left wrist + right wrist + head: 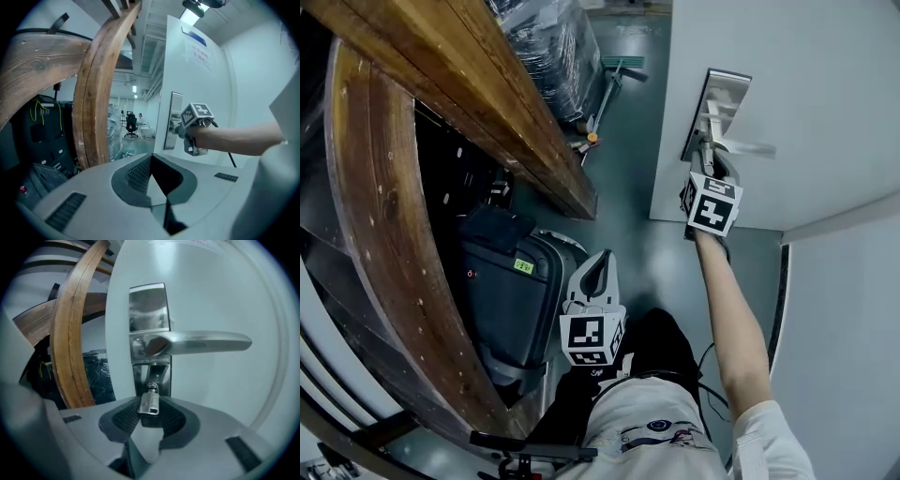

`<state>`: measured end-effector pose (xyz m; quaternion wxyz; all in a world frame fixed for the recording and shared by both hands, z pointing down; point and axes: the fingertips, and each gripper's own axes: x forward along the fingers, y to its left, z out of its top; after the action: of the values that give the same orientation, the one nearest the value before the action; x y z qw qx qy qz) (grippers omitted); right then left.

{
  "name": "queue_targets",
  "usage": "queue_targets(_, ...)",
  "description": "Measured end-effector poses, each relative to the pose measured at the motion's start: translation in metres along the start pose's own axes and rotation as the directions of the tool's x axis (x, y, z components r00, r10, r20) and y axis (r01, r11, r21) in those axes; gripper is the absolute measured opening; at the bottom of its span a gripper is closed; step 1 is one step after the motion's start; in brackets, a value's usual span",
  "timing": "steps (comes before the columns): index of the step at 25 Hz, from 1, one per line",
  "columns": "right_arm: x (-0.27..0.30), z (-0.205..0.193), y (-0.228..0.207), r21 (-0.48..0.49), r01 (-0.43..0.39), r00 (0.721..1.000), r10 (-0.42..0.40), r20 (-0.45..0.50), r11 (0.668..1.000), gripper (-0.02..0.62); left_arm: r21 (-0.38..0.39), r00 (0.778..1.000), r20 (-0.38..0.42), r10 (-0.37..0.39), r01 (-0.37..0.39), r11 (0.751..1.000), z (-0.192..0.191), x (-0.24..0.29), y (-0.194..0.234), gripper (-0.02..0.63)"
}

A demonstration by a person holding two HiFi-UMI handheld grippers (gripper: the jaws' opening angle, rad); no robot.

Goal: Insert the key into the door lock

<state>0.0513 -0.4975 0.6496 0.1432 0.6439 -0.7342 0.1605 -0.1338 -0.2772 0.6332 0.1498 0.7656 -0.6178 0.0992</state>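
The right tool [150, 411] was closed on the head of the key [149, 402], one pad on each side. The key's tip was at the lock [151, 388], below the handle [206, 343] on the door [211, 296]. I could not tell how deep it sat. The key looked small, light, stiff metal and likely slippery, so a firm hold on the head, in line with the slot, seemed best. The left tool [161, 176] hung low and nearer, with its jaws apart and nothing between them.
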Motion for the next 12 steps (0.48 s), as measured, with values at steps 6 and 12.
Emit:
queue_targets(6, -0.018, 0.005, 0.005, -0.082, -0.059, 0.994, 0.066, 0.082, 0.995, 0.121, 0.0, 0.999, -0.022, 0.023, -0.023, 1.0, 0.008, -0.011, 0.01, 0.005)
queue_targets(12, -0.184, 0.04, 0.033, -0.111, -0.184, 0.96, 0.203, 0.191, 0.977, 0.121, 0.014, 0.998, 0.029, -0.064, 0.064, 0.998, 0.091, -0.034, -0.023, 0.005)
